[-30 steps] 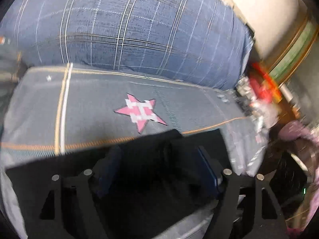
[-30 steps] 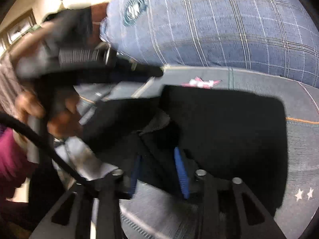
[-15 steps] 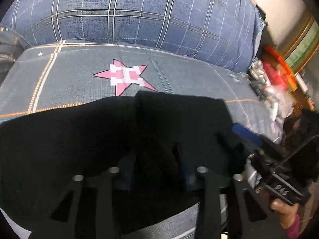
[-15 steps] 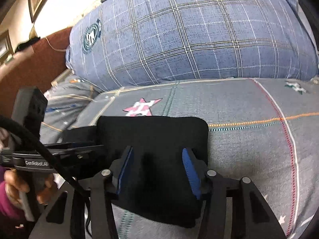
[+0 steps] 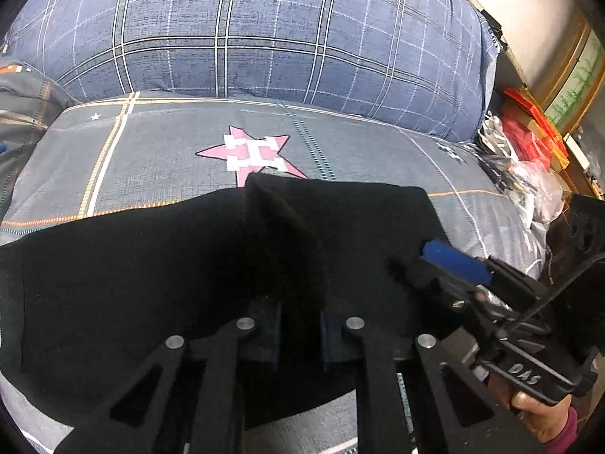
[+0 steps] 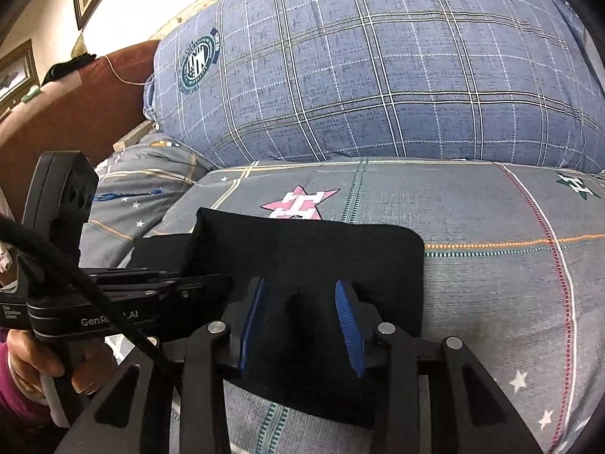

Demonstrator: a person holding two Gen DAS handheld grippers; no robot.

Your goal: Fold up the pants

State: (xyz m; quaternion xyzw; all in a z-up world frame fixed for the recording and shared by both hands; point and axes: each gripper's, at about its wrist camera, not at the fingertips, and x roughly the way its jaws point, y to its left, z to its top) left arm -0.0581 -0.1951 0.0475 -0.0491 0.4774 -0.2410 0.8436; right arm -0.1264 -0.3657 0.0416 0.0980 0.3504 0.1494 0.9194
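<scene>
The black pants lie on the grey patterned bedsheet, near the front edge, just in front of the pink star print and well short of the big blue plaid pillow at the far side. They already look folded into a compact block at the right, with more cloth spreading flat to the left in the left wrist view. The left gripper has its jaws pinched narrow on a raised ridge of the pants — the fabric stands up in a peak between the blue pads. The right gripper straddles the near edge of the block; its jaws are closing with cloth between them, though the blue pads still stand apart and do not clearly press on it. The step in hand looks like taking hold for the next fold. To do it well, I would let the right jaws finish closing on all the layers at the edge, not only the top one, before any lift — otherwise the block will peel open. Both grips should rise together and keep the cloth taut between them, so that the fold line stays straight. The left pinch sits mid-cloth rather than on an edge, which may drag a wrinkle along.
</scene>
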